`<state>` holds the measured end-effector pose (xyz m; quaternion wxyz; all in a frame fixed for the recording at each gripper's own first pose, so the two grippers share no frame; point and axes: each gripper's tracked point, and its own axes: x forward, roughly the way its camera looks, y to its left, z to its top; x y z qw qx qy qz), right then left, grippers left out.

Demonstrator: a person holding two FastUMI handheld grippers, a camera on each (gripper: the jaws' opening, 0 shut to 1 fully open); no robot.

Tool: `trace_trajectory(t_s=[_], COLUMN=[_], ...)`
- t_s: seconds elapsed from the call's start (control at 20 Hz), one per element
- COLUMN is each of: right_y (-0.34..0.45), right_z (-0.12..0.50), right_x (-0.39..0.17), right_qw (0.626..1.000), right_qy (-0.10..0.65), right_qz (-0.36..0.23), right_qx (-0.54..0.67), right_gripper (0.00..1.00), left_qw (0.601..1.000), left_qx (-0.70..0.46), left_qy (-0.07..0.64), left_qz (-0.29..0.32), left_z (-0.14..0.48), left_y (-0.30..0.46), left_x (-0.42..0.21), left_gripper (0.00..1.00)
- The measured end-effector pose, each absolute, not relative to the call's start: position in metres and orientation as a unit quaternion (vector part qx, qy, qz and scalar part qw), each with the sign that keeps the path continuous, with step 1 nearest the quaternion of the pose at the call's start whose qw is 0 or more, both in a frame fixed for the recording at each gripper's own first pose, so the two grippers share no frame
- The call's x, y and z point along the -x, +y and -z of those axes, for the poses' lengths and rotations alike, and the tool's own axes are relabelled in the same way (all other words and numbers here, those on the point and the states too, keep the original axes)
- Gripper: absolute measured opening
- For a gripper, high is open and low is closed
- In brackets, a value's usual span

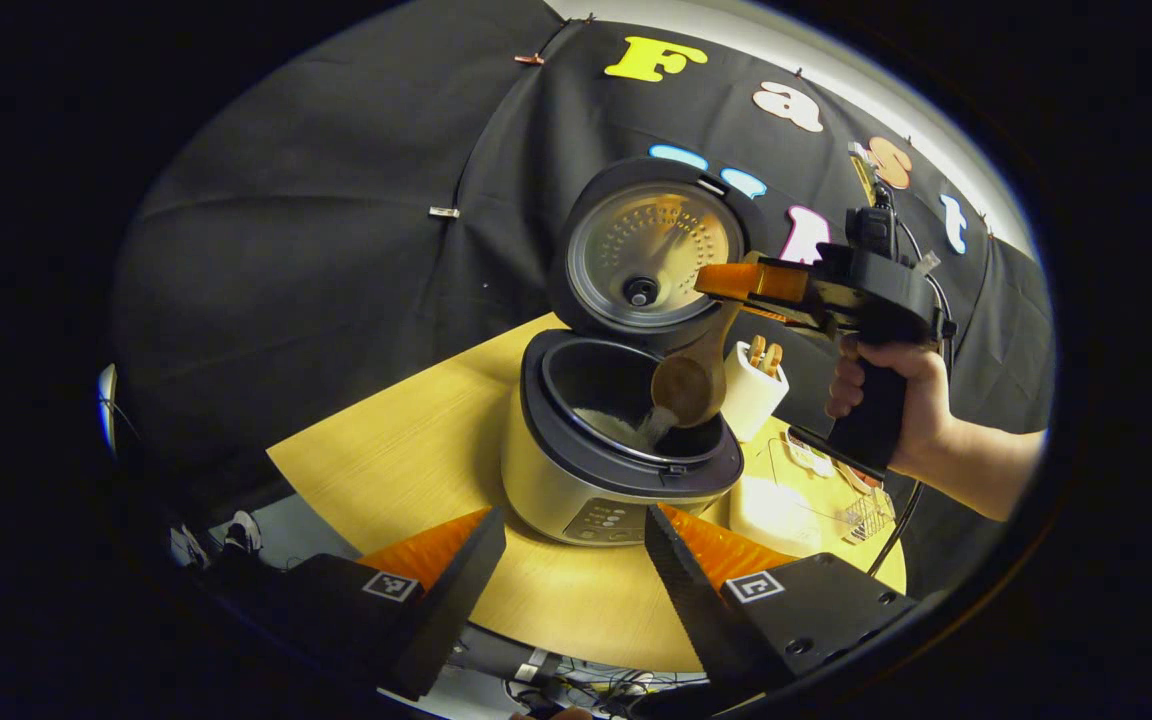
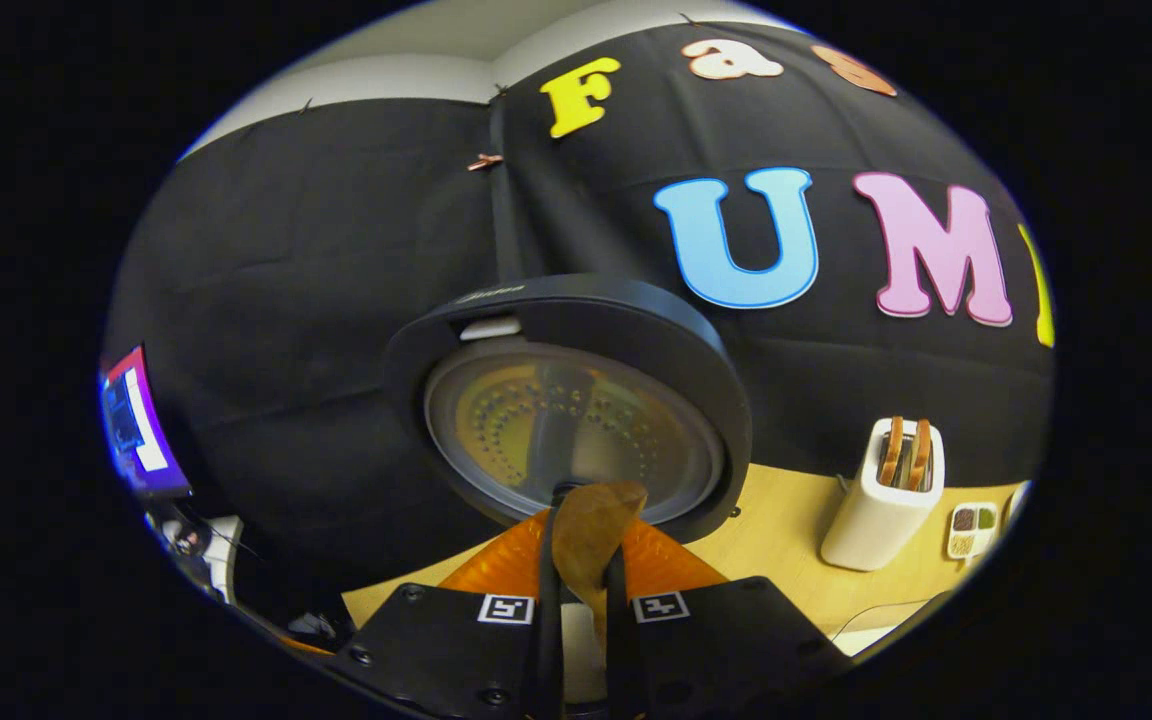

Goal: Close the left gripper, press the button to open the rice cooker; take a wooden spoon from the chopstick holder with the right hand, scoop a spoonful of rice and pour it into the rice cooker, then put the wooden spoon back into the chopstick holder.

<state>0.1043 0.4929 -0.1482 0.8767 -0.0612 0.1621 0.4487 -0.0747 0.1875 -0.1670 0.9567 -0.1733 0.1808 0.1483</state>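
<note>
The right hand-held gripper (image 1: 726, 282), clamped on the wooden spoon (image 1: 688, 385), tips rice into the rice cooker (image 1: 616, 440); the left hand-held gripper (image 1: 576, 560) waits apart. Next, the spoon goes to the chopstick holder (image 1: 751, 390) at three o'clock.

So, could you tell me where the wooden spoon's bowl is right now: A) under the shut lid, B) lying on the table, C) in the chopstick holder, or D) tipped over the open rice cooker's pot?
D: in the left gripper view the right gripper holds the wooden spoon, bowl down over the open rice cooker, rice falling.
</note>
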Motion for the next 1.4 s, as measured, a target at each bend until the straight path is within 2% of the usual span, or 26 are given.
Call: trace_trajectory(t_s=[0.05,0.1,0.3,0.45,0.7,0.75,0.8,0.85,0.9,1.2,1.4], right_y=[0.493,0.492,0.490,0.486,0.465,0.457,0.445,0.433,0.420,0.309,0.209], right_z=[0.151,0.153,0.160,0.164,0.139,0.129,0.121,0.113,0.106,0.071,0.055], right_x=[-0.100,-0.097,-0.078,-0.071,-0.091,-0.100,-0.112,-0.121,-0.130,-0.178,-0.207], right_qw=[0.870,0.865,0.842,0.846,0.872,0.877,0.881,0.883,0.885,0.908,0.925], right_qy=[0.157,0.151,0.140,0.174,0.228,0.231,0.237,0.243,0.248,0.232,0.205], right_qz=[-0.461,-0.471,-0.504,-0.495,-0.430,-0.415,-0.398,-0.380,-0.362,-0.253,-0.170], right_qx=[0.076,0.091,0.130,0.093,-0.044,-0.071,-0.102,-0.129,-0.154,-0.242,-0.270], right_gripper=[0.17,0.21,0.21,0.21,0.21,0.21,0.17,0.21,0.21,0.21,0.21], left_qw=[0.957,0.957,0.960,0.963,0.969,0.969,0.970,0.971,0.972,0.977,0.981], left_qx=[0.170,0.167,0.160,0.148,0.139,0.139,0.139,0.136,0.131,0.117,0.107], left_qy=[0.182,0.181,0.176,0.174,0.165,0.165,0.166,0.167,0.168,0.168,0.162], left_qz=[-0.150,-0.151,-0.149,-0.142,-0.125,-0.118,-0.112,-0.103,-0.097,-0.052,-0.029], left_z=[0.167,0.166,0.161,0.156,0.146,0.145,0.144,0.143,0.142,0.129,0.117], left_y=[0.190,0.191,0.193,0.189,0.171,0.165,0.159,0.151,0.145,0.101,0.073], left_x=[0.075,0.073,0.069,0.064,0.057,0.056,0.054,0.051,0.049,0.031,0.016], left_gripper=[0.96,0.95,0.95,0.96,0.96,0.92,0.96,0.96,0.95,0.95,0.95])
